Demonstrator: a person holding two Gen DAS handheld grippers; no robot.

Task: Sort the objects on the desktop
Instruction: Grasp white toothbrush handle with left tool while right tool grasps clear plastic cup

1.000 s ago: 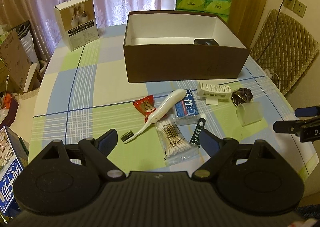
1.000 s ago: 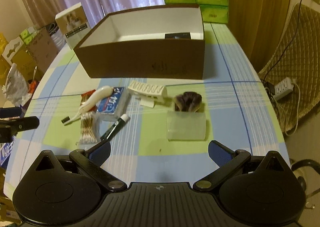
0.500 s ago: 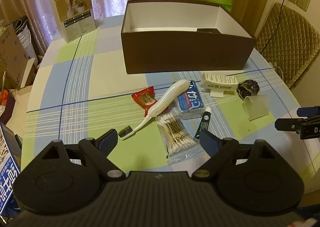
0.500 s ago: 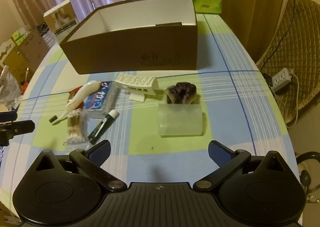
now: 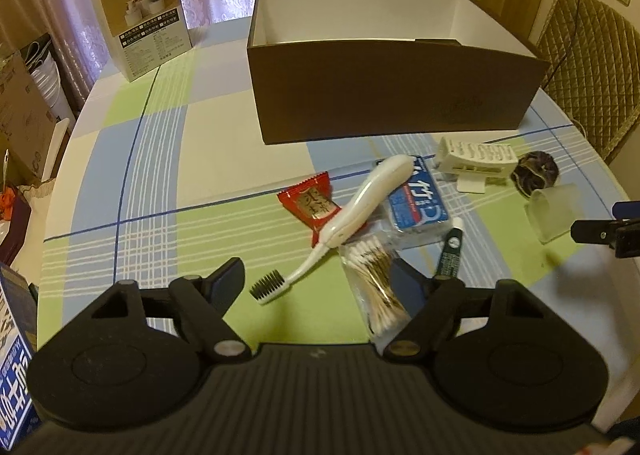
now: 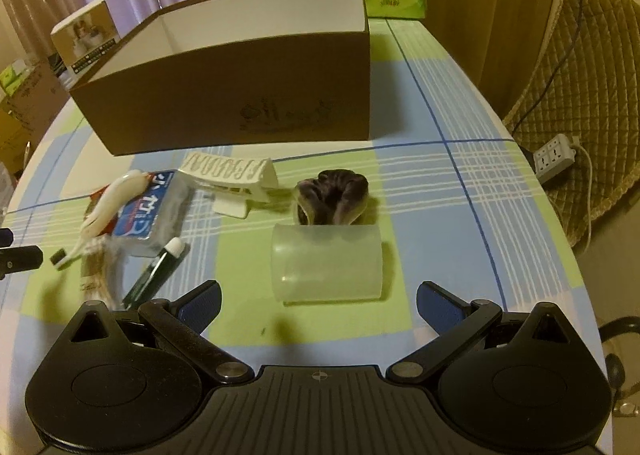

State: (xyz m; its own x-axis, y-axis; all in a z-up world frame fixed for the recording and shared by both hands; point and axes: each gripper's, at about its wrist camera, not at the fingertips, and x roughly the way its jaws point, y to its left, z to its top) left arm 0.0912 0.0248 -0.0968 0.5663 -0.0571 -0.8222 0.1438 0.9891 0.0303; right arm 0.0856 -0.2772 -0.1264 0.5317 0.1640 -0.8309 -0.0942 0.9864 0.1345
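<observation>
Left wrist view: the left gripper (image 5: pixel 320 279) hangs over the near edge of the table (image 5: pixel 224 159) with its jaws spread wide and nothing between them. Just ahead lies a toothbrush (image 5: pixel 352 211), white handle and dark bristles, angled across a red sachet (image 5: pixel 310 205) and touching a blue packet (image 5: pixel 420 201). Beside it sits a clear bag of cotton swabs (image 5: pixel 372 275), partly under the gripper's right finger, and a small dark tube (image 5: pixel 450 251). Behind them stands the open brown box (image 5: pixel 396 103), white inside. The toothbrush looks light and stiff, likely easiest to pinch across the thick handle; the swab bag is soft and slippery, so a hold across its middle seems safer.

Right wrist view: the right gripper (image 6: pixel 318 301) is likewise wide open and empty, lined up with a frosted plastic cup (image 6: pixel 326 261) lying on its side just ahead of the fingertips. A dark crumpled hair tie (image 6: pixel 332 195) touches the cup's far side, and a white clip (image 6: pixel 232 179) lies to the left of it, near the box. The cup looks light, smooth and slightly flexible; it could roll or squirt out of a grip, so closing gently across its curved wall near the middle seems the surest hold
</observation>
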